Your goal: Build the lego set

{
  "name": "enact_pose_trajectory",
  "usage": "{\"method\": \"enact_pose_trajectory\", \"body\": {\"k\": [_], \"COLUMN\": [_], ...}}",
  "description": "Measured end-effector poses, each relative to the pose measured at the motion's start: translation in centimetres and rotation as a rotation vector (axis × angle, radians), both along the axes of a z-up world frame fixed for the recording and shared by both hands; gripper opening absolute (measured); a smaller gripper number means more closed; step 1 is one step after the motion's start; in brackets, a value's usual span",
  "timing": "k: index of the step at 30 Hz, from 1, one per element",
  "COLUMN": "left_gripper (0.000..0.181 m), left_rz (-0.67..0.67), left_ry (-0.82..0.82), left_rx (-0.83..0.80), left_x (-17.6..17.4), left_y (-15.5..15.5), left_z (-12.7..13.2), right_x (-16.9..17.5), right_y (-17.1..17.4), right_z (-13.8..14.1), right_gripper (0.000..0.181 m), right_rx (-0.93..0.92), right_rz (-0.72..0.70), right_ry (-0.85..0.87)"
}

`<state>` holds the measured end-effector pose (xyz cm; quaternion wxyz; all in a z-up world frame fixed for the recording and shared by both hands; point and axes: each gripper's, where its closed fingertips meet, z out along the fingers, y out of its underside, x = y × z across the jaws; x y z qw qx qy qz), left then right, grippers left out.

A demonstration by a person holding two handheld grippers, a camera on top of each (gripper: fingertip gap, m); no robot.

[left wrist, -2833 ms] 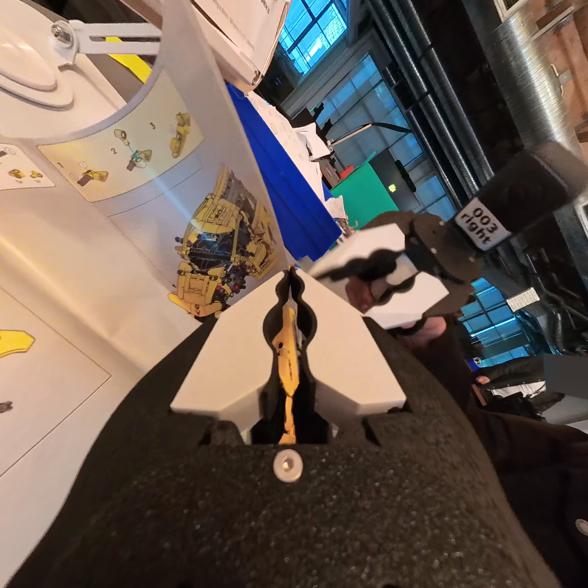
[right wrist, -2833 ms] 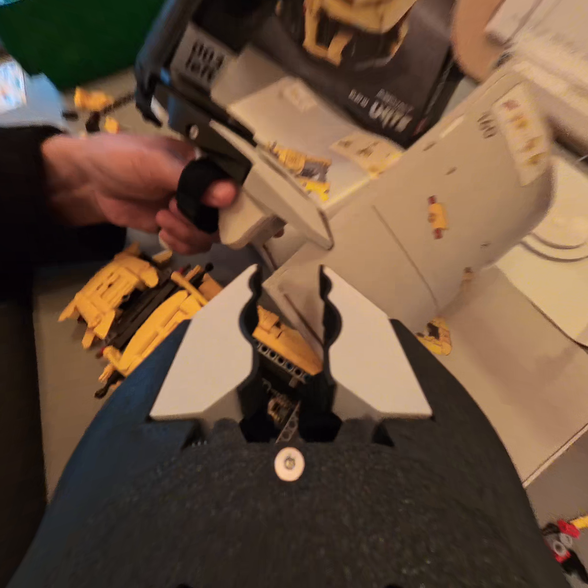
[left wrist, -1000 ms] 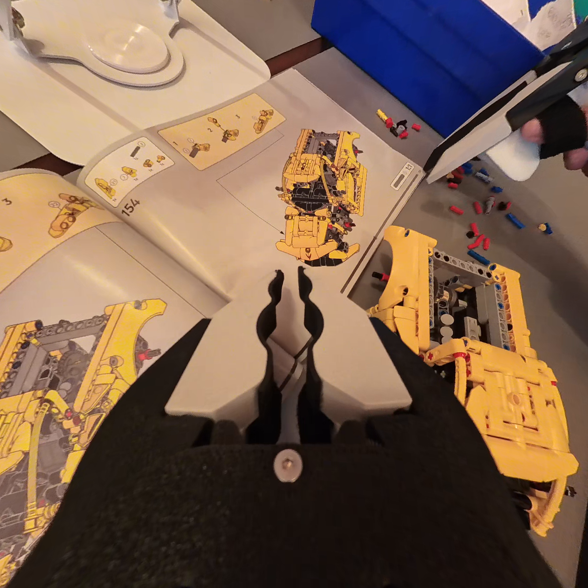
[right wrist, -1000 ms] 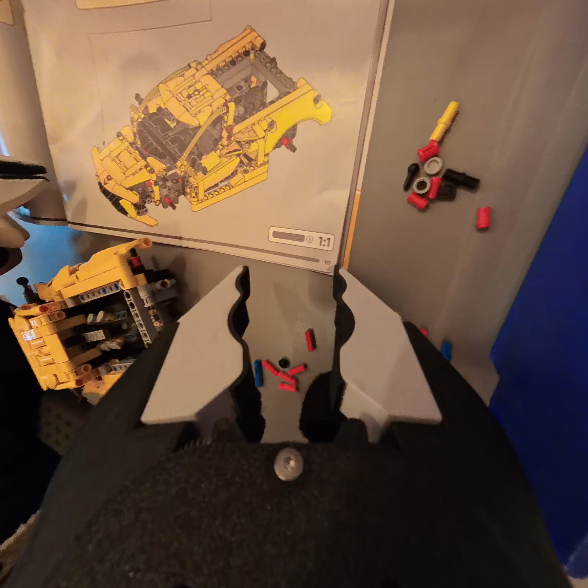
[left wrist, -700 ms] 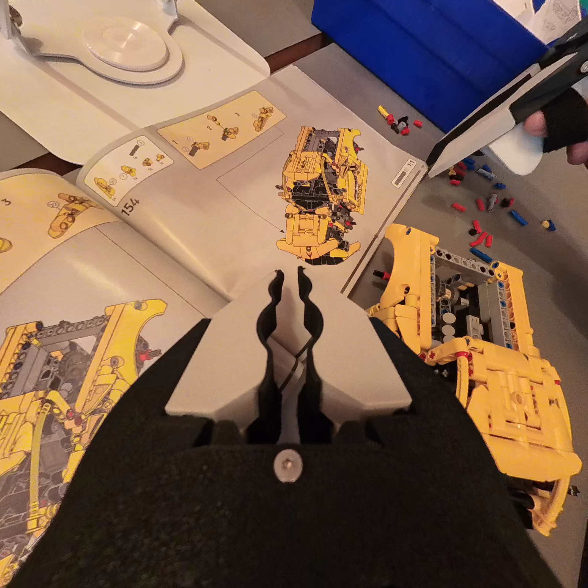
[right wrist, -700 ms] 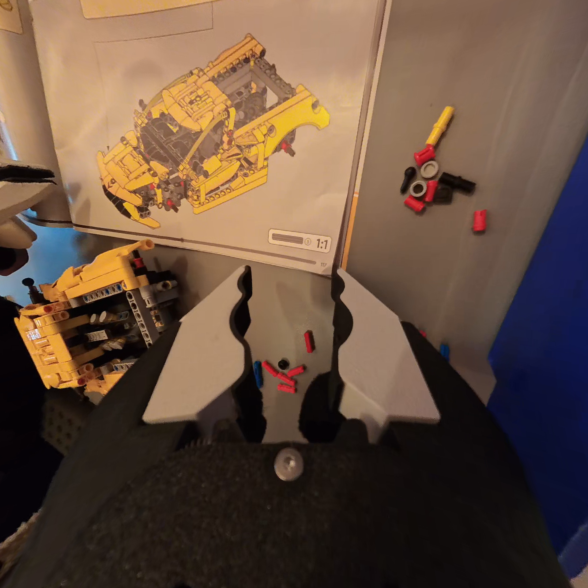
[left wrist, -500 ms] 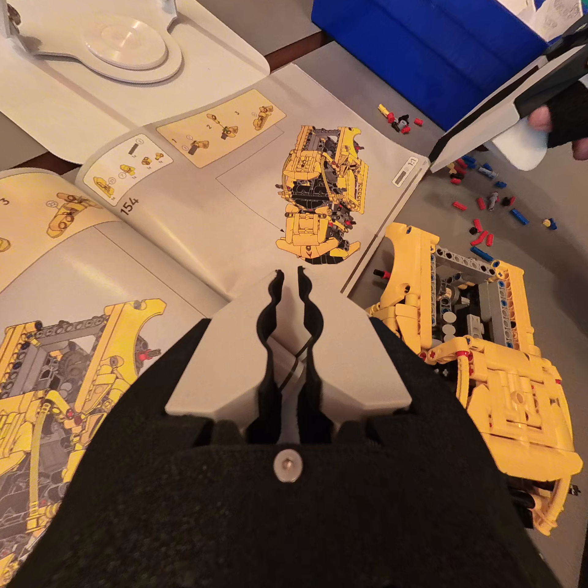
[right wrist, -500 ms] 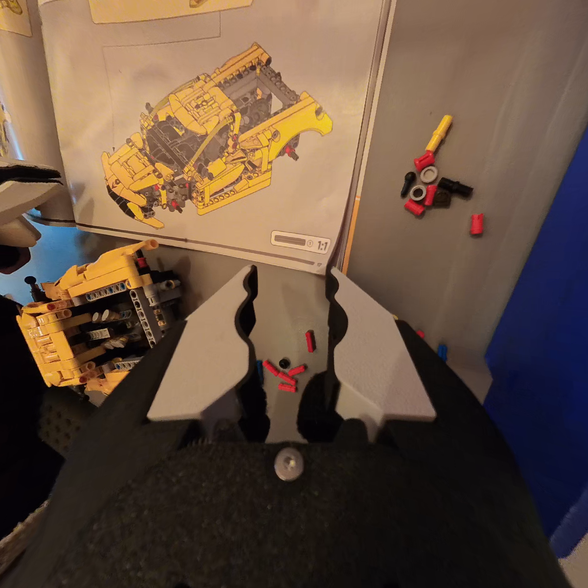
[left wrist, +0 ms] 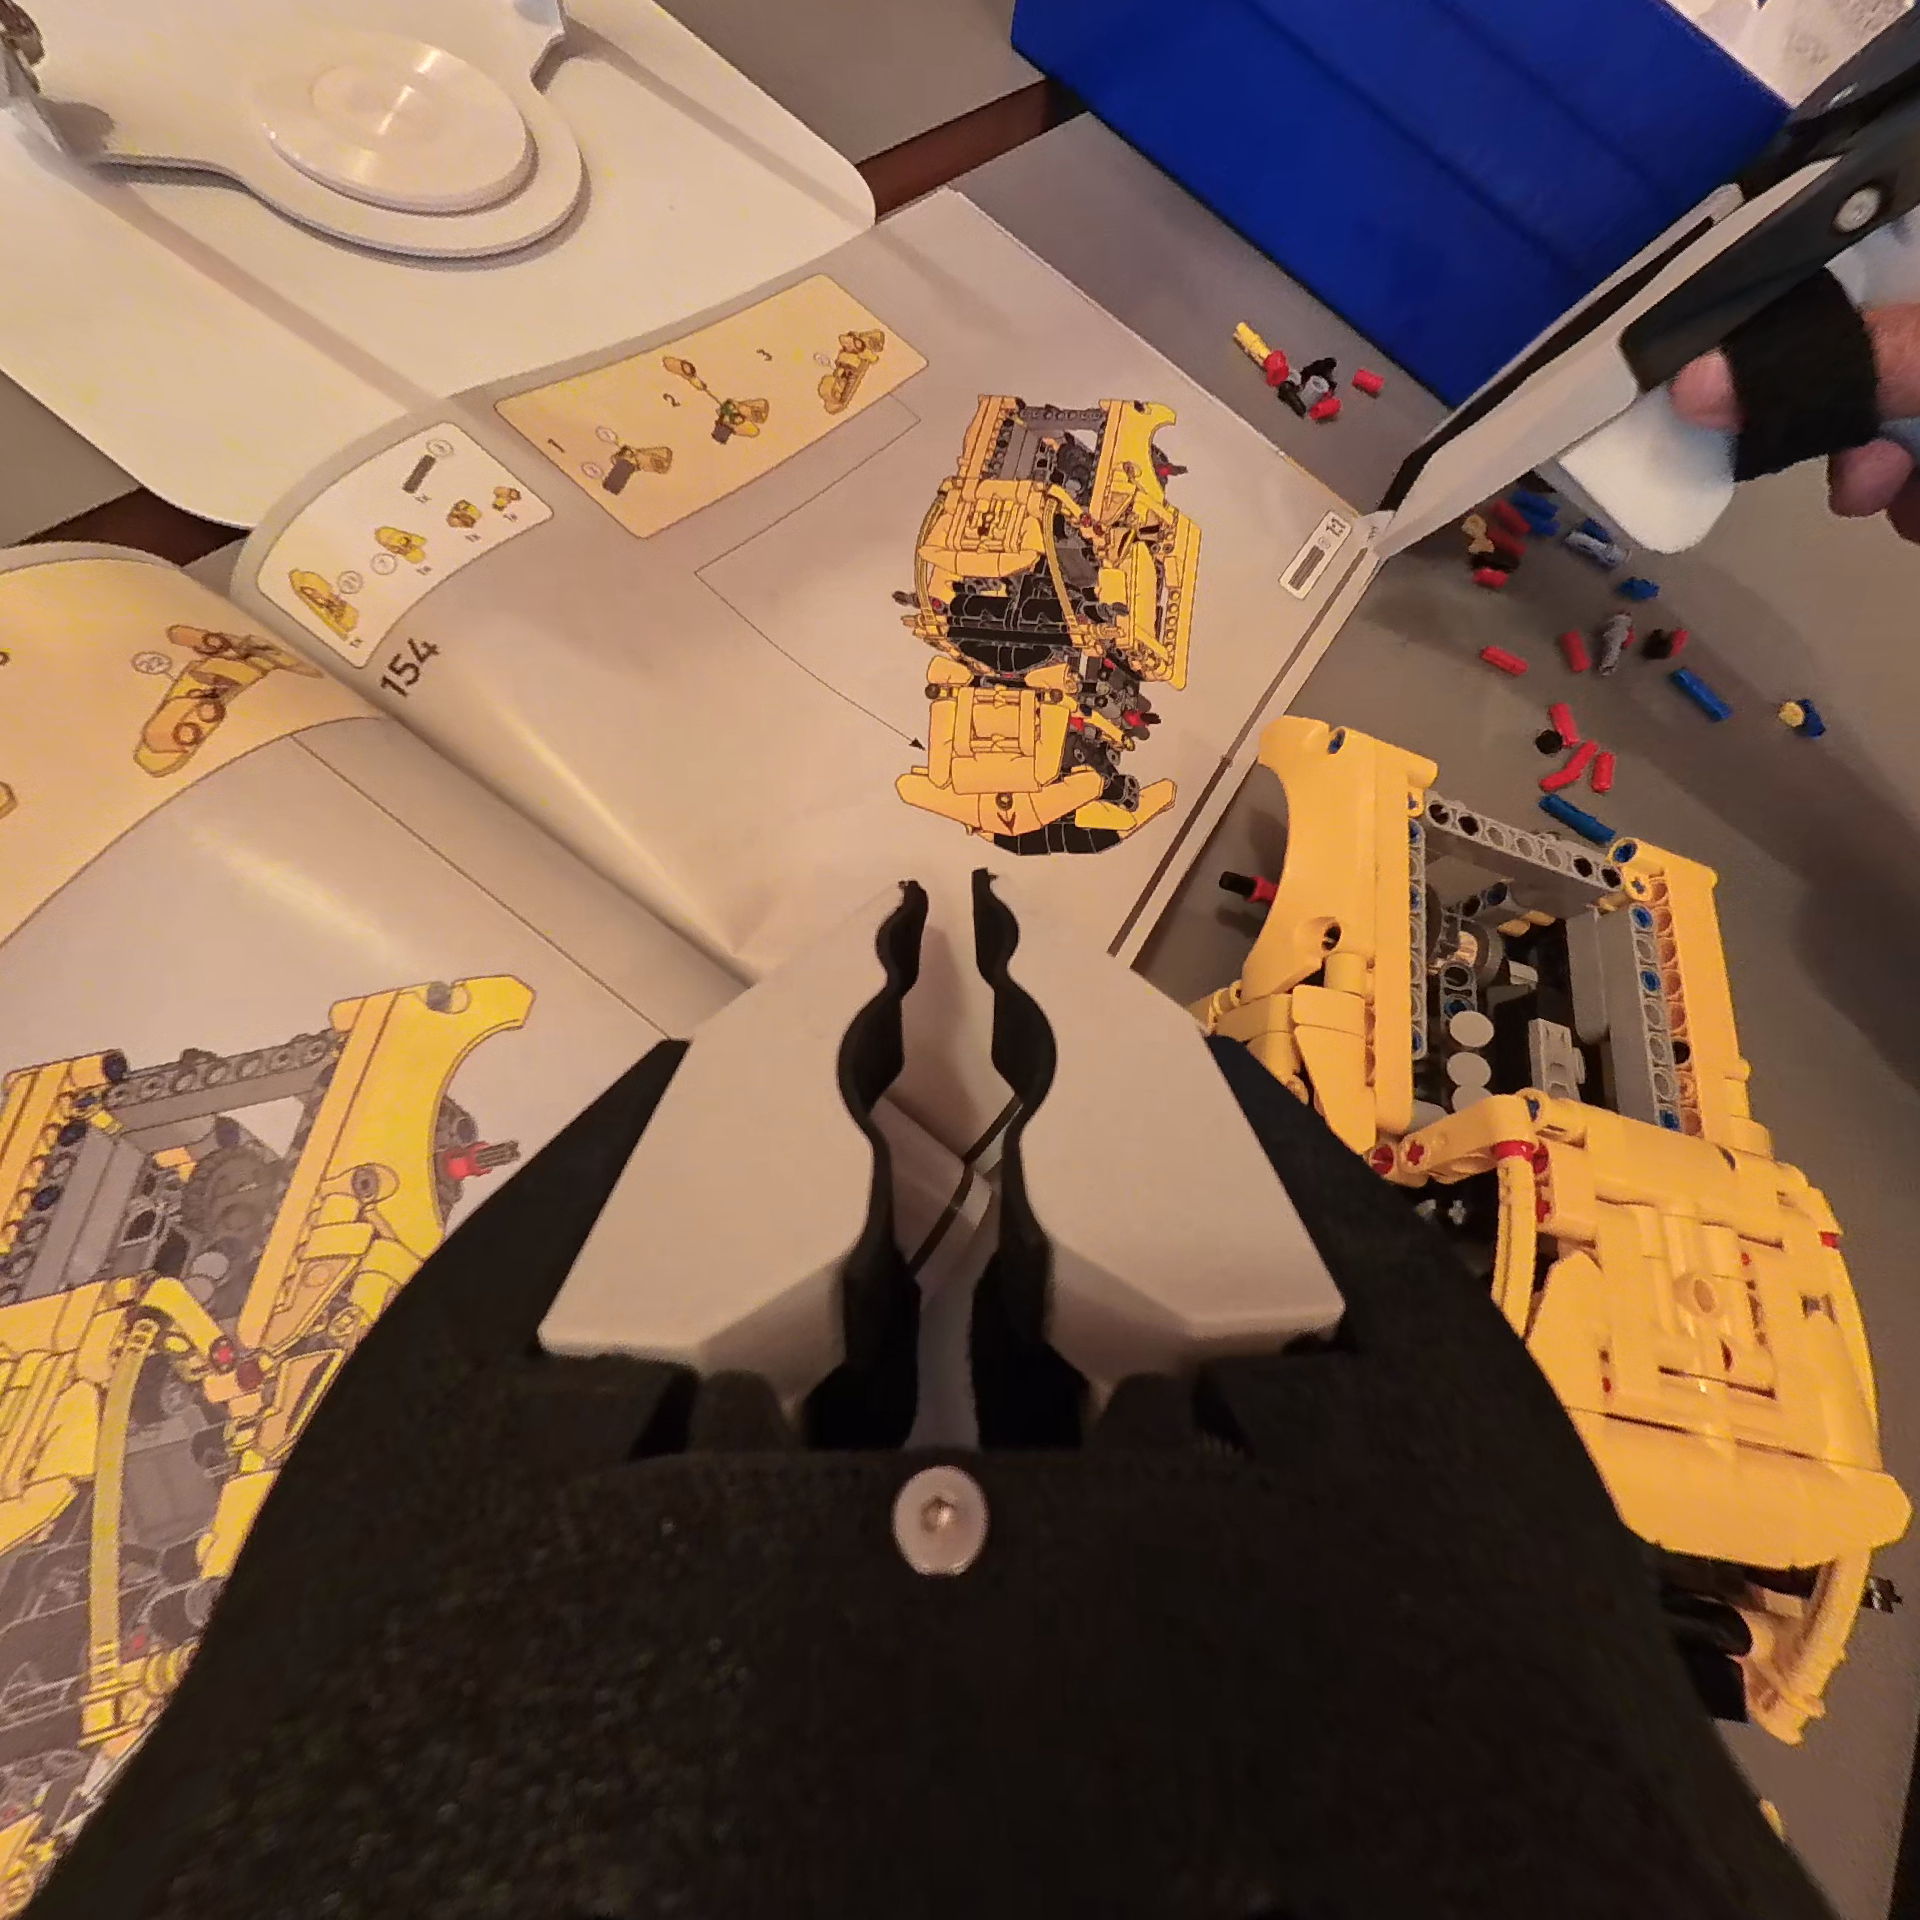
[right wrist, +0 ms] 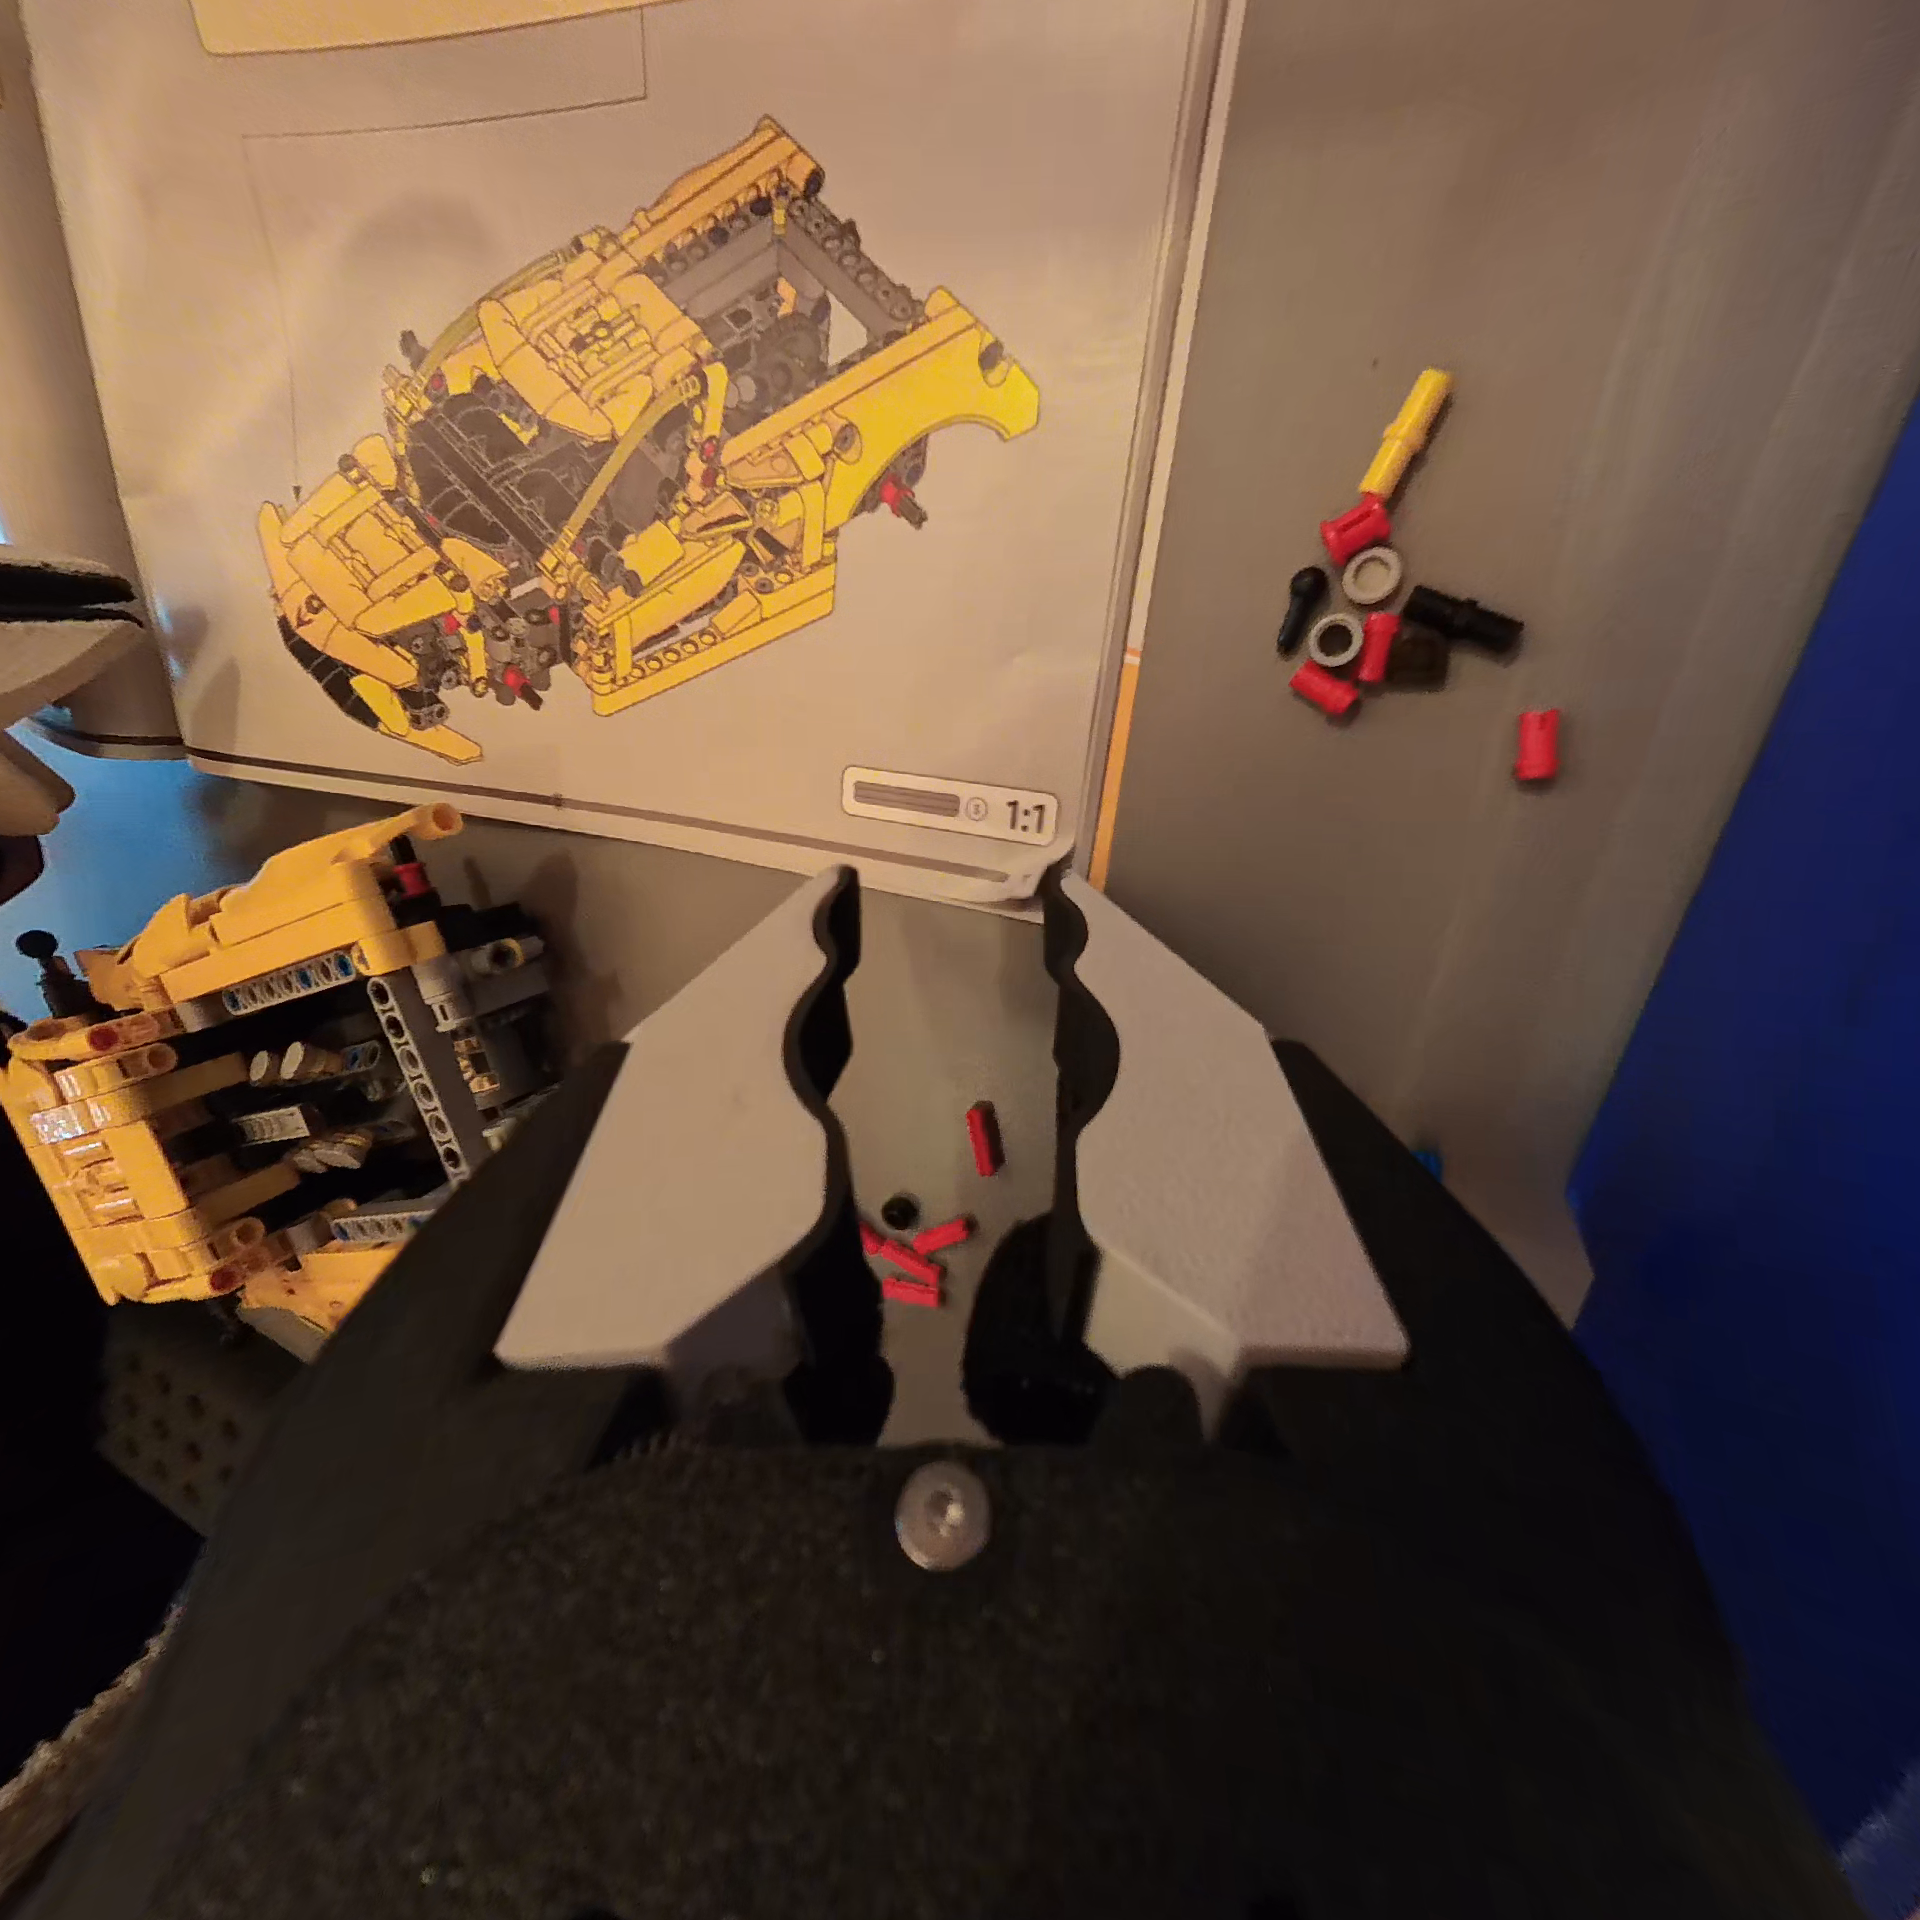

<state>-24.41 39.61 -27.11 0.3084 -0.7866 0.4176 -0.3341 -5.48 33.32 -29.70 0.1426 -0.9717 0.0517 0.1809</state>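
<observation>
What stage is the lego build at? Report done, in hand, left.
Done: a large yellow model stands assembled beside the open instruction booklet. In hand: nothing; the left gripper and right gripper are open and empty. Left: loose red pins and other small parts lie unused.

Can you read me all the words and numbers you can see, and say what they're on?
I can't copy writing out, but here's where it sits:
Instruction booklet: a big black step number beside the parts panel.
Yellow sub-step panel: small numerals by each little drawing.
Page corner: a scale marker with a short figure.
Paper on the blue box: print too small to read.
</observation>
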Motion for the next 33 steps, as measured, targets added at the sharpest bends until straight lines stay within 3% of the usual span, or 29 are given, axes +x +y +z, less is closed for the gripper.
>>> {"method": "enact_pose_trajectory", "body": {"k": [9, 19, 29, 33], "left_gripper": [0.009, 0.009, 0.009, 0.009], "left_rz": [-0.003, -0.006, -0.007, -0.008], "left_ry": [0.004, 0.009, 0.014, 0.019], "left_rx": [0.0, -0.002, -0.002, -0.002], "left_x": [0.0, 0.0, 0.0, 0.0], "left_y": [-0.1, 0.0, -0.1, -0.1], "left_z": [-0.1, -0.2, -0.4, -0.4], "right_x": [1.3, 1.5, -0.8, -0.6], "right_y": [-0.2, -0.6, 0.2, -0.2], "right_z": [-0.5, 0.1, 4.0, 3.4], "right_gripper": [0.002, 0.0, 0.0, 0.0], "right_rx": [-0.021, -0.032, 0.124, 0.087], "right_rz": [-0.007, 0.036, 0.115, 0.122], "right_ry": [-0.079, -0.153, -0.157, -0.179]}}
